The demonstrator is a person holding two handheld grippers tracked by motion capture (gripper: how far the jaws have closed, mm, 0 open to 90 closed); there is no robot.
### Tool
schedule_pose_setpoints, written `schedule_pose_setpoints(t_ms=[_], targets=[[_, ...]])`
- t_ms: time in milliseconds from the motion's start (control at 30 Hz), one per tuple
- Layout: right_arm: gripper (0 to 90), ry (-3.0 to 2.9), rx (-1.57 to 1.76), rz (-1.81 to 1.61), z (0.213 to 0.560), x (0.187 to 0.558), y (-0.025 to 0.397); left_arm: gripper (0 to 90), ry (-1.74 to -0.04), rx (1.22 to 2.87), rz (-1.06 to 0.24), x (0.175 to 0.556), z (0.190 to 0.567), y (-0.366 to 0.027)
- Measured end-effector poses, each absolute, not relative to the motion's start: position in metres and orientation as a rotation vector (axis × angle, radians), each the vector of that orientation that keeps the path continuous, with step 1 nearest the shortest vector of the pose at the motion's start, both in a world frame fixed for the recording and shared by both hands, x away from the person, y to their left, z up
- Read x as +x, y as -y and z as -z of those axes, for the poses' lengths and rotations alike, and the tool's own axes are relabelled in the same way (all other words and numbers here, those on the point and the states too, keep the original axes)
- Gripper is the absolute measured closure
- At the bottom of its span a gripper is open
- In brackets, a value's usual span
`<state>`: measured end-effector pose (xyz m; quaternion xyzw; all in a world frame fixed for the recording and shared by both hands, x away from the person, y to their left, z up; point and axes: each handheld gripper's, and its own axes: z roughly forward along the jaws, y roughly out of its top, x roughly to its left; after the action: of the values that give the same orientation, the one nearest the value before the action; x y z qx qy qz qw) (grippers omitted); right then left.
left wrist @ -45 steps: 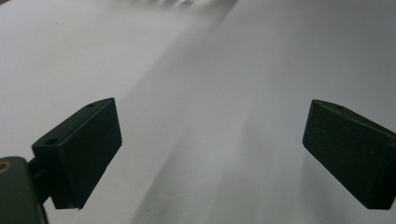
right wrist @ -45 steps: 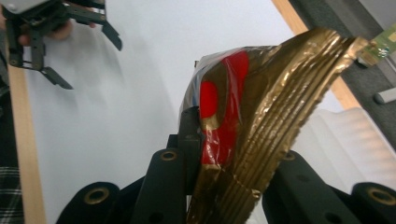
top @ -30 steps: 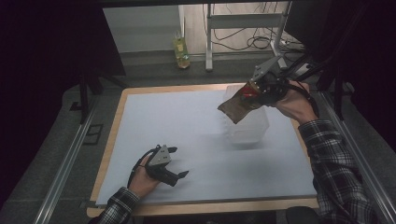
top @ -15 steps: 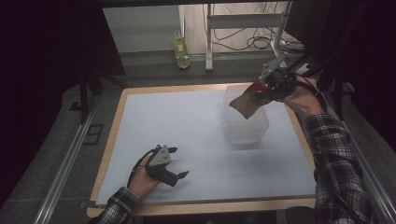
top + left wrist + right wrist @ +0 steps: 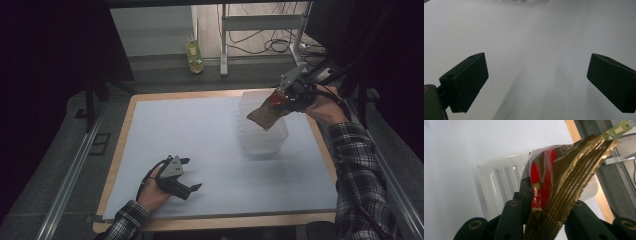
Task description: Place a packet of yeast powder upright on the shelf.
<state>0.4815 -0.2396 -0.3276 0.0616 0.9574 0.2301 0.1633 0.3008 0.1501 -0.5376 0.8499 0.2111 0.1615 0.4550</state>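
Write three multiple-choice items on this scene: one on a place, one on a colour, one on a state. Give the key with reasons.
1. Where is the packet?
A. flat on the mat near the left gripper
B. held above the clear plastic bin
C. on the floor beside the bottle

2. What colours show on the packet?
A. gold and red
B. blue and white
C. green and black

3. How is the left gripper?
A. shut on the packet
B. shut on a cable
C. open, holding nothing

Key:
1 B: the right gripper holds it over the bin.
2 A: the right gripper view shows gold foil with red patches.
3 C: its jaws stand wide apart over the bare mat.
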Motion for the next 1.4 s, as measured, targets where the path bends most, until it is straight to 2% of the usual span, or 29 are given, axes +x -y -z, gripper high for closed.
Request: schedule_pose_setpoints(t_ms=[967,1400], targets=[[74.6,-2.811,-0.082,-0.632,0.331,0.477,0.236,3.7,-0.524,2.104,-0.391,0.301,0.538,-0.150],[74.0,-2.830,0.002,-0.453,0.344,0.491,0.225,3.7,-0.524,2.107,-0.392,0.301,0.538,-0.150]])
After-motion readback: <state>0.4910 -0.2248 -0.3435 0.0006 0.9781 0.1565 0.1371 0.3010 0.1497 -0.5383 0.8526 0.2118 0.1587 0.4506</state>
